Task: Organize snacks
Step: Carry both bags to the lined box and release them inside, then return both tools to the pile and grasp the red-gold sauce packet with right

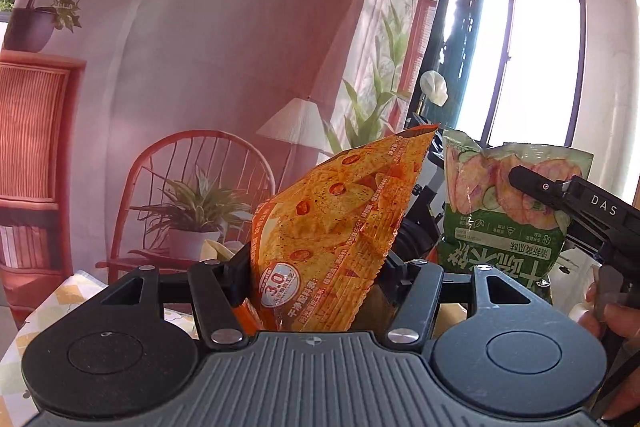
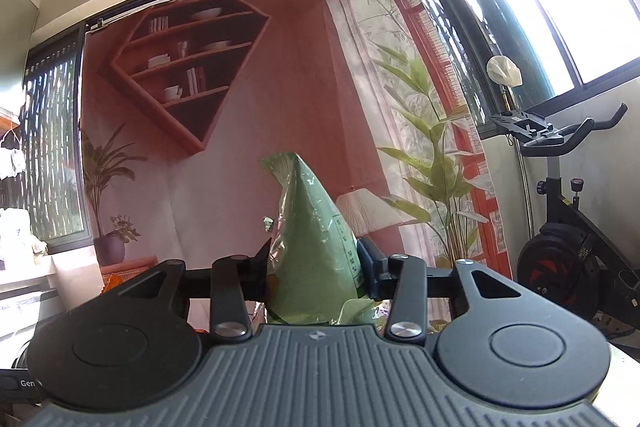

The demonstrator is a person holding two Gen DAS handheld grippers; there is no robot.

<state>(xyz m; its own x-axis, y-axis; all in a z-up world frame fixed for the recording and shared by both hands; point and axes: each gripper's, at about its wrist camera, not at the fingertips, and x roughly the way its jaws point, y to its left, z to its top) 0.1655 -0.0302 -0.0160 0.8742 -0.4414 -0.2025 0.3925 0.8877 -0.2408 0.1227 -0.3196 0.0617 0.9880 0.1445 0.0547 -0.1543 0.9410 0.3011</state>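
Left claw (image 1: pixel 316 267) pinching orange chip bag (image 1: pixel 332 227) upright | right claw (image 2: pixel 314 267) pinching green chip bag (image 2: pixel 316 243) upright

We face a printed backdrop (image 2: pixel 248 115) of a terracotta room with diamond shelves, a lamp, a cane chair and potted plants. Bright dark-framed windows (image 1: pixel 536 59) stand to its right, and an exercise bike (image 2: pixel 572 251) near the corner.
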